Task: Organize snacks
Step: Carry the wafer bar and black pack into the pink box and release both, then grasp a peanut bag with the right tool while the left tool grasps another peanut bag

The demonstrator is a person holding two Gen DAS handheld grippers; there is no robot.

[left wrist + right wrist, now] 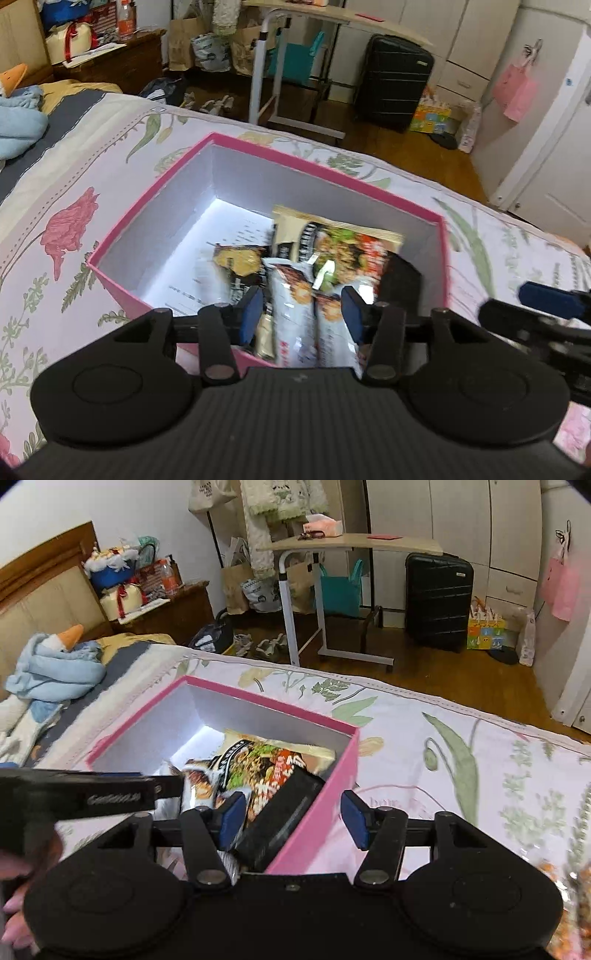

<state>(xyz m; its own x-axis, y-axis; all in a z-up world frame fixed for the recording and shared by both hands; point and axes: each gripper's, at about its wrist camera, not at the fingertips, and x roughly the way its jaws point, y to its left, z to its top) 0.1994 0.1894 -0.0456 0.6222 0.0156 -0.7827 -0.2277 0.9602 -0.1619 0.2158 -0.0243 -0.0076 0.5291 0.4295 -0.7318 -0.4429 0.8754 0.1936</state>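
A pink box (pixel 155 192) with a white inside stands open on the flowered bedspread; it also shows in the right wrist view (pixel 314 834). It holds several snack packs: a large colourful bag (pixel 343 243), white packs (pixel 291 310) and a black pack (pixel 284 819). My left gripper (pixel 301 317) is open and empty above the box's near edge. My right gripper (pixel 293 821) is open and empty, straddling the box's right wall. An orange snack bag (pixel 569 904) lies at the far right of the bed.
The bed (pixel 443 760) has a flowered cover. A blue blanket with a plush goose (pixel 55 668) lies at its left. Beyond the bed are a rolling desk (pixel 351 546), a black suitcase (pixel 437 598), bags and a nightstand (pixel 170 605).
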